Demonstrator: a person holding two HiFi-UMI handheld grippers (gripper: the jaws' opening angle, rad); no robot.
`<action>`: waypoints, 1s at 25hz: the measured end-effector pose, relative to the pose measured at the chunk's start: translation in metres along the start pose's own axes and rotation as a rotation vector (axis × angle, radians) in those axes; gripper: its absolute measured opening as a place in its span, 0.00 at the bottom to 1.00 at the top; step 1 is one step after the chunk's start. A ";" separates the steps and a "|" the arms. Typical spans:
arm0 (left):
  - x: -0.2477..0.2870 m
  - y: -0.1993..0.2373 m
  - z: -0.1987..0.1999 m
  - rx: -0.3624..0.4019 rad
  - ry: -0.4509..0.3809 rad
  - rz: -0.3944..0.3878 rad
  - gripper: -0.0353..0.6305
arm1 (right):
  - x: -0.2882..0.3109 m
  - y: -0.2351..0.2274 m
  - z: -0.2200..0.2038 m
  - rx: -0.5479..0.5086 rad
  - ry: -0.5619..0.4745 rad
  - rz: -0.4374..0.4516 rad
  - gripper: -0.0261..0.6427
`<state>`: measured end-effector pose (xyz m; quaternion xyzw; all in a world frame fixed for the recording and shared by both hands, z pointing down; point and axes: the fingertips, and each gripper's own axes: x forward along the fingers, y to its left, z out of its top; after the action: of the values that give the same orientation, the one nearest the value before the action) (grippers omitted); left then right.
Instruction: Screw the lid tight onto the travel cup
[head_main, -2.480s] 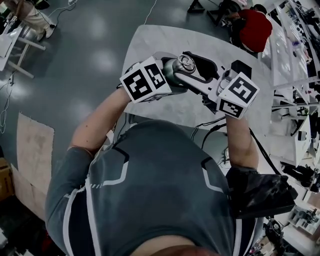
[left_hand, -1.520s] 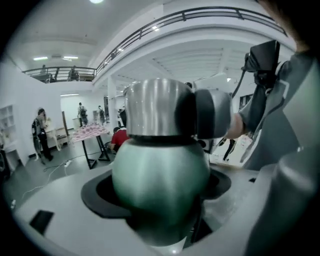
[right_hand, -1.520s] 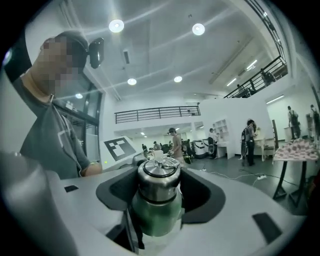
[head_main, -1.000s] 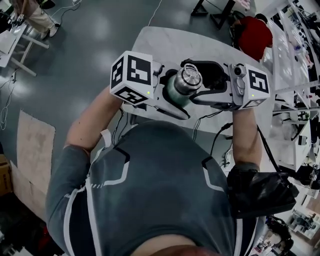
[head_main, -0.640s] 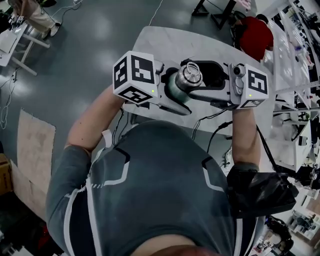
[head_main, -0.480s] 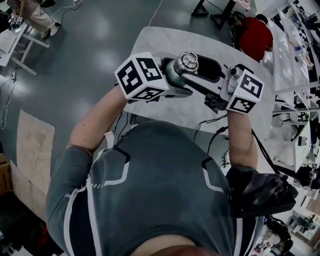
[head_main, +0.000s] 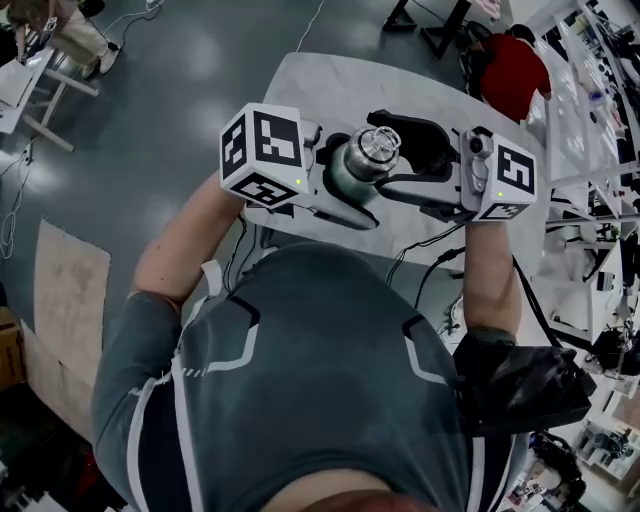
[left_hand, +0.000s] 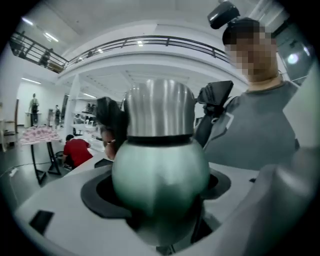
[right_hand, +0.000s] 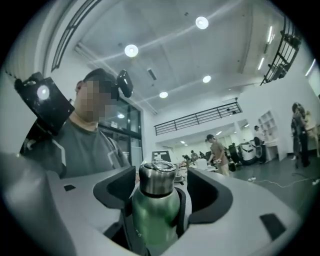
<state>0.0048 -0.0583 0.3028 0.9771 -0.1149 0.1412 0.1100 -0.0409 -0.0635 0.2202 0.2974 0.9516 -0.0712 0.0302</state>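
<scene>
In the upper middle of the head view, over the table (head_main: 320, 85), the travel cup (head_main: 348, 172) sits clamped in the left tongs (head_main: 345, 182), which reach in from the left. Its lid (head_main: 378, 146) sits on the cup's top end, between the jaws of the right tongs (head_main: 392, 152), which reach in from the right. Those jaws have just been opening and stand apart on either side of it.

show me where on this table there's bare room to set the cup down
The far stretch of the white table, between the held travel cup and its rounded far edge, is bare. The near edge is crowded with cables; the shelves at right are cluttered.
</scene>
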 end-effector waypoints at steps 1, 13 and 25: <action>0.002 -0.008 0.003 0.010 0.006 -0.042 0.66 | 0.001 0.006 0.005 -0.009 -0.006 0.049 0.51; -0.005 0.055 -0.029 -0.019 0.175 0.353 0.66 | 0.005 -0.033 -0.020 -0.052 0.115 -0.252 0.45; -0.001 0.039 -0.028 0.019 0.122 0.203 0.66 | 0.002 -0.024 -0.022 -0.040 0.110 -0.171 0.48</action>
<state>-0.0129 -0.0886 0.3359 0.9510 -0.2052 0.2117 0.0928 -0.0568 -0.0783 0.2441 0.2180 0.9749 -0.0382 -0.0222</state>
